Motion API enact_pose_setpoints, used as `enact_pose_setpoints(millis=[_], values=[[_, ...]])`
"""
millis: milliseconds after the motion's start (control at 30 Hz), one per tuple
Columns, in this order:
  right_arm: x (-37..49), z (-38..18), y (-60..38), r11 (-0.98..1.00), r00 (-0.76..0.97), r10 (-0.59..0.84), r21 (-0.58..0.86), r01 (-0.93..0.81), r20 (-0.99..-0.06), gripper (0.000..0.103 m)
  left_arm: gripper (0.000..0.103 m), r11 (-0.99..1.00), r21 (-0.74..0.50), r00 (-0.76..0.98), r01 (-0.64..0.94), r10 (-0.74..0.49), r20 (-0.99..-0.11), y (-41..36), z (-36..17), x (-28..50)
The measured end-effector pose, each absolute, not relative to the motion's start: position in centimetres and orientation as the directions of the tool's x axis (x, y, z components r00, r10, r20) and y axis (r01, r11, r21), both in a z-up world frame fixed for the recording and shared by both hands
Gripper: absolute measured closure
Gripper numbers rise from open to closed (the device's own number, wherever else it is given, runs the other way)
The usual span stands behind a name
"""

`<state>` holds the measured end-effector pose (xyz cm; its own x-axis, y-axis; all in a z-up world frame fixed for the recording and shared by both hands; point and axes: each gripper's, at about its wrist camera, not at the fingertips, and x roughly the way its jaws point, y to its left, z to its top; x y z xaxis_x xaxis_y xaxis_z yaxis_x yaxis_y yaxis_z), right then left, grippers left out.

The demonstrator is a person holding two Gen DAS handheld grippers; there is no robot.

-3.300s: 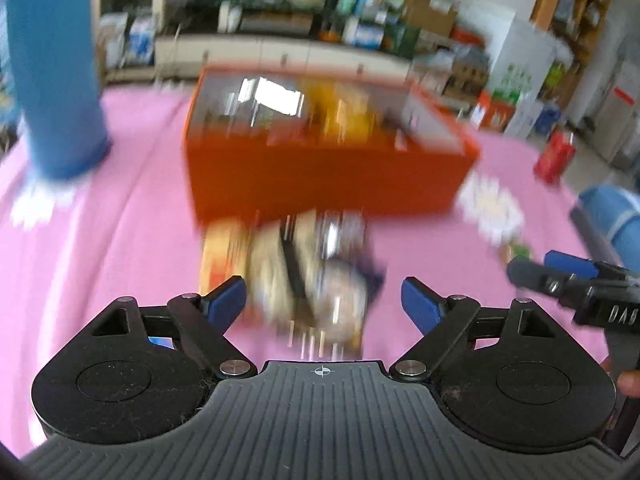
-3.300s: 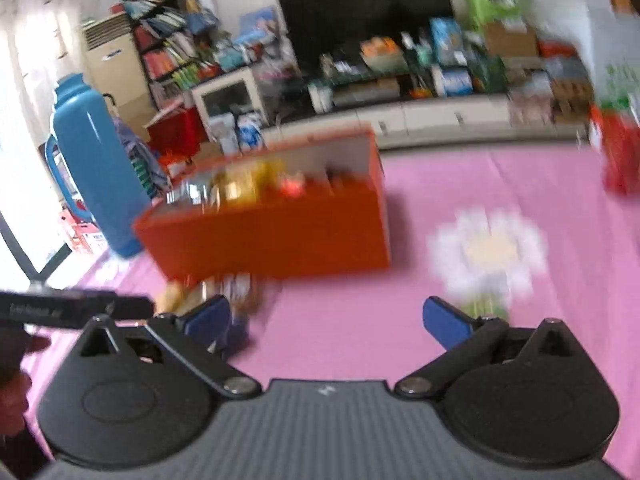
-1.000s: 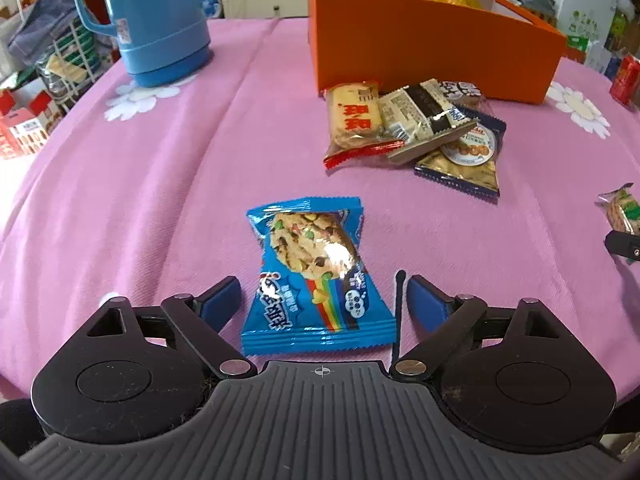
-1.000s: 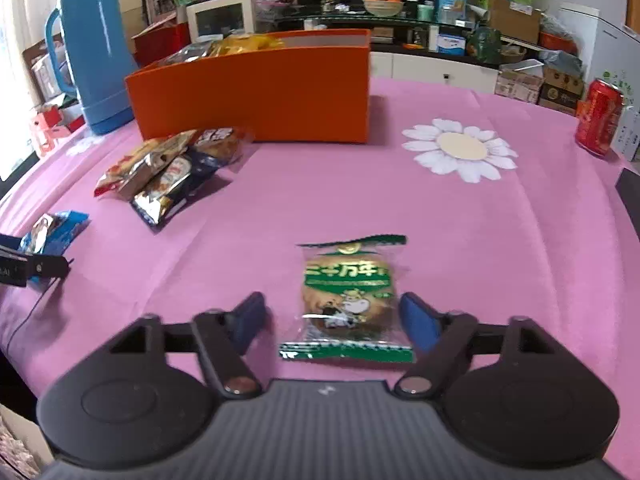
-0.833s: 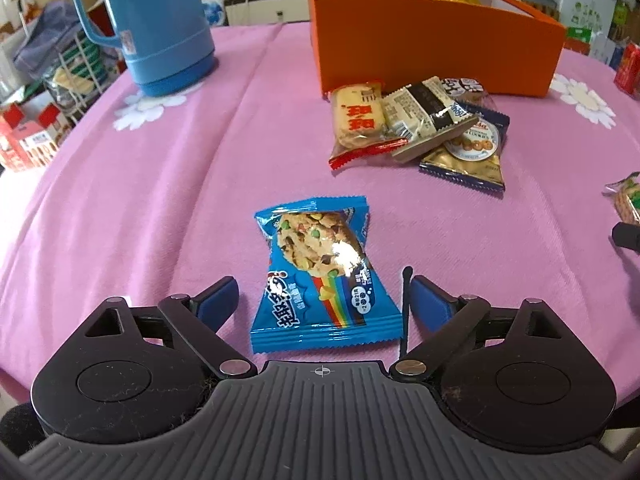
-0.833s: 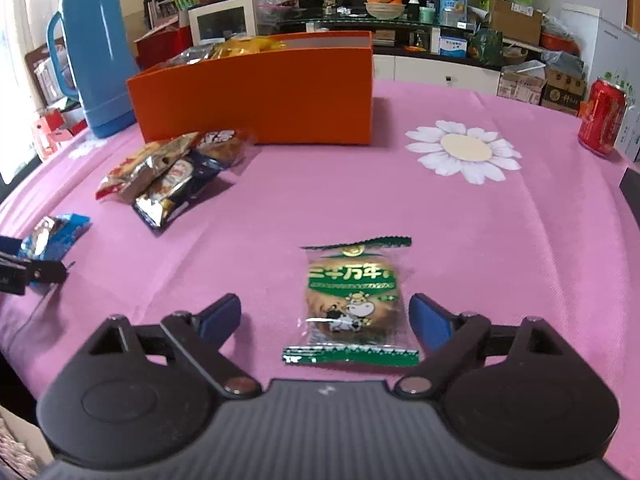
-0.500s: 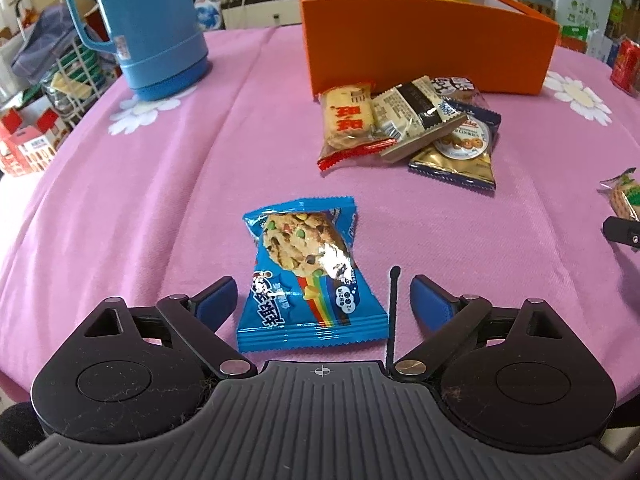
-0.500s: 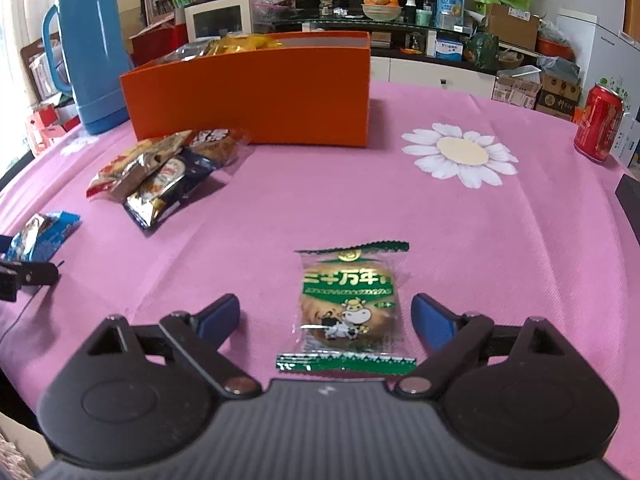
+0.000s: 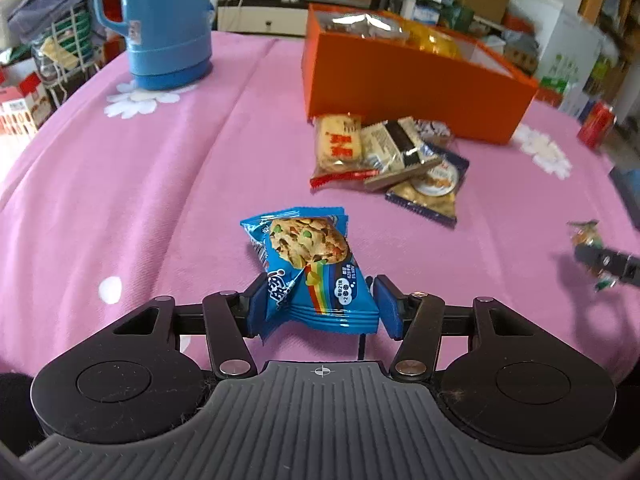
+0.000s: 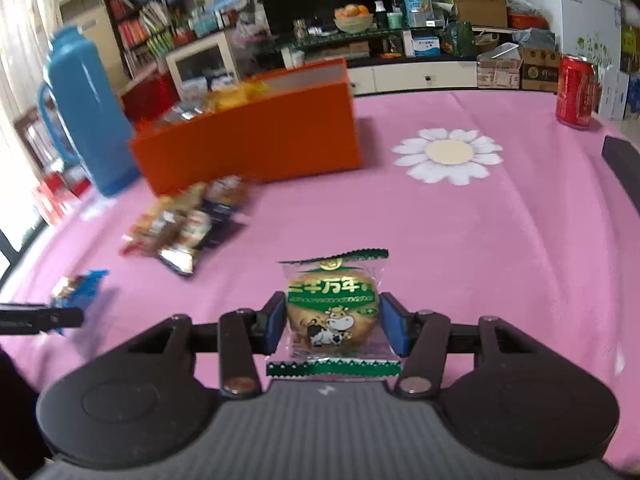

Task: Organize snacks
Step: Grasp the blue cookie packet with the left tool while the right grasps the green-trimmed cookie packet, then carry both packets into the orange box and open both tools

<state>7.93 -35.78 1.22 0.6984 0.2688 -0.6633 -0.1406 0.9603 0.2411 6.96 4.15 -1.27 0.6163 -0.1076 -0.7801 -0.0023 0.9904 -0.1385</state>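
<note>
left gripper [image 9: 318,302]: jaws closed on blue cookie pack [image 9: 310,268], pads pressing both sides of its near end, wrapper creased on the left side, far end pointing to 12 o'clock and raised off pink cloth [image 9: 140,200].

right gripper [image 10: 334,322]: jaws closed on green cake pack [image 10: 334,312], pads touching both side edges, serrated seams at 12 and 6 o'clock, pack held above the cloth.

left wrist view:
- orange box [image 9: 412,76] at 1 o'clock from the cookie pack, open at top, holding silver and yellow bags.
- snack pile [image 9: 388,160] just in front of the box's near wall, between box and cookie pack; packs overlapping, red-lettered cracker pack at the left end, dark blue pack at the right end.
- blue flask [image 9: 160,20] at 11 o'clock, upright on a white flower print, well apart from the box.
- red can [image 9: 596,126] at 2 o'clock near the cloth's far edge.
- right gripper at 3 o'clock, blurred, green wrapper showing at its tip.

right wrist view:
- box at 11 o'clock from the cake pack, pile near its front wall, blurred.
- flask at 10 o'clock, left of the box.
- white daisy print [image 10: 448,154] at 1 o'clock, can at 2 o'clock.
- left gripper at 9 o'clock with the cookie pack at its tip.
</note>
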Motion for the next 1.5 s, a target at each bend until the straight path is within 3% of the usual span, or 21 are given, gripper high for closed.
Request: enact_pose_setpoints(millis=[167, 300, 367, 433, 467, 533, 600, 667, 967, 1200, 1367, 1500], values=[[7.5, 0.2, -33.0, 0.959, 0.663, 0.284, 0.212, -0.190, -0.692, 0.045, 0.077, 0.992, -0.122, 0.588, -0.032, -0.080, -0.805, 4.6, -2.4, 6.9], [7.6, -0.7, -32.0, 0.968, 0.665, 0.242, 0.130, -0.214, -0.707, 0.040, 0.066, 0.997, -0.069, 0.593, -0.032, -0.037, -0.804, 4.0, -3.3, 7.0], [7.6, -0.9, -32.0, 0.970, 0.669, 0.230, 0.113, -0.214, -0.707, 0.029, 0.054, 0.999, -0.043, 0.595, -0.020, -0.023, -0.803, 3.6, -3.6, 7.1], [7.7, -1.1, -32.1, 0.973, 0.674, 0.219, 0.105, -0.207, -0.705, 0.026, 0.050, 1.000, -0.009, 0.607, -0.008, -0.002, -0.795, 3.1, -3.9, 6.9], [7.8, -1.2, -32.1, 0.973, 0.676, 0.213, 0.094, -0.209, -0.706, 0.026, 0.052, 1.000, 0.006, 0.618, -0.002, 0.006, -0.786, 2.8, -4.0, 6.7], [7.8, -1.2, -31.9, 0.973, 0.676, 0.203, 0.066, -0.222, -0.709, 0.026, 0.073, 1.000, -0.004, 0.628, 0.014, -0.012, -0.778, 2.8, -3.8, 6.6], [7.6, -1.0, -31.8, 0.969, 0.674, 0.213, 0.067, -0.237, -0.707, 0.043, 0.077, 1.000, 0.000, 0.620, 0.023, -0.015, -0.785, 2.6, -3.6, 6.8], [7.4, -0.6, -32.2, 0.966, 0.664, 0.239, 0.108, -0.233, -0.708, 0.044, 0.080, 1.000, -0.025, 0.614, 0.019, -0.031, -0.789, 2.8, -3.1, 6.8], [10.8, 6.2, -34.7, 0.927, 0.753, 0.361, 0.301, -0.225, -0.550, 0.045, 0.081, 0.985, -0.161, 0.700, 0.053, -0.152, -0.698, 2.9, 4.3, 11.4], [21.9, 10.9, -33.9, 0.934, 0.824, 0.349, 0.238, -0.267, -0.446, 0.044, 0.080, 0.979, -0.179, 0.774, 0.095, -0.186, -0.605, 0.2, 9.9, 22.8], [30.1, 10.3, -31.3, 0.936, 0.810, 0.351, 0.154, -0.316, -0.471, 0.044, 0.080, 0.977, -0.172, 0.770, 0.127, -0.206, -0.603, -2.3, 9.3, 31.6], [34.8, 7.2, -29.4, 0.932, 0.768, 0.350, 0.112, -0.346, -0.536, 0.044, 0.080, 0.981, -0.148, 0.720, 0.126, -0.193, -0.666, -3.6, 5.6, 37.0]])
